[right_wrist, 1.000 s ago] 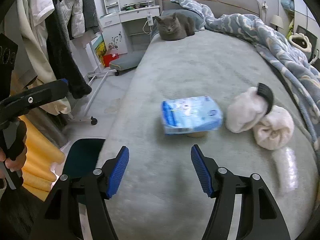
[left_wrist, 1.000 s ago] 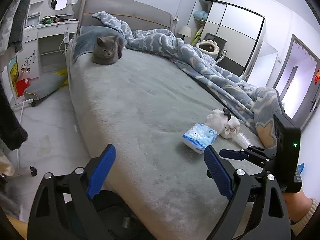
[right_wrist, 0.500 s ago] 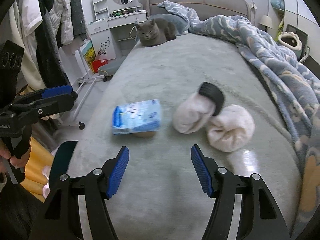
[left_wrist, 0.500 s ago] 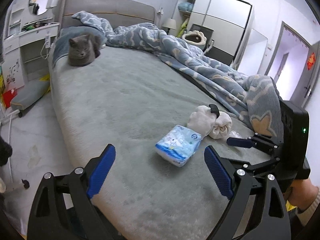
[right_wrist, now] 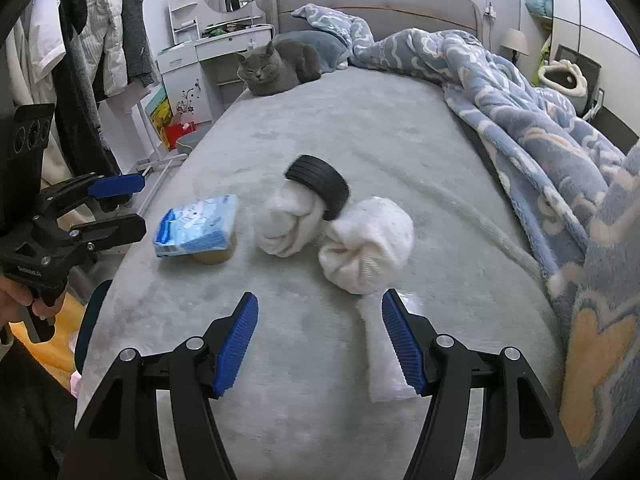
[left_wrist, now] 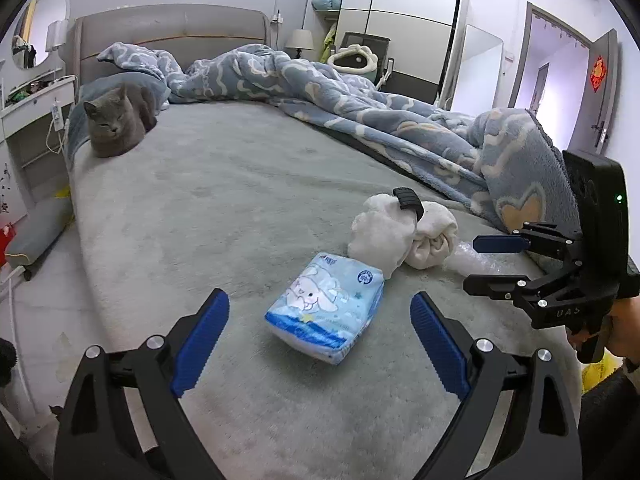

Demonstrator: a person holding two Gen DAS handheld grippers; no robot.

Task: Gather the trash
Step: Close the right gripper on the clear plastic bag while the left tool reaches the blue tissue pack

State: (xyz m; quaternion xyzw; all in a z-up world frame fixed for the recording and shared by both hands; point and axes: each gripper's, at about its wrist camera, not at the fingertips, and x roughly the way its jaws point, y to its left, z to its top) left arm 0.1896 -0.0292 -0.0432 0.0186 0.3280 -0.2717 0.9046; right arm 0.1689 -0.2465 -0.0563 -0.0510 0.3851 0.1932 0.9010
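A blue tissue pack (left_wrist: 326, 306) lies on the grey bed (left_wrist: 224, 200), just ahead of my open left gripper (left_wrist: 320, 340); it also shows in the right wrist view (right_wrist: 196, 226), resting on a small tan object (right_wrist: 214, 255). Two white rolled socks (right_wrist: 332, 232), one with a black band (right_wrist: 318, 184), lie beside it. A clear plastic wrapper (right_wrist: 382, 352) lies by the right finger of my open right gripper (right_wrist: 320, 340). Both grippers are empty.
A grey cat (left_wrist: 116, 124) sits at the head of the bed. A blue patterned blanket (left_wrist: 380, 120) is piled along the bed's right side. A dressing table (right_wrist: 200, 56) and hanging clothes (right_wrist: 92, 40) stand to the left. A wardrobe (left_wrist: 400, 28) stands behind.
Both grippers have swung to the right and come closer to the bed. The tissue pack now sits between the left fingers' line; the right gripper now faces the socks and wrapper.
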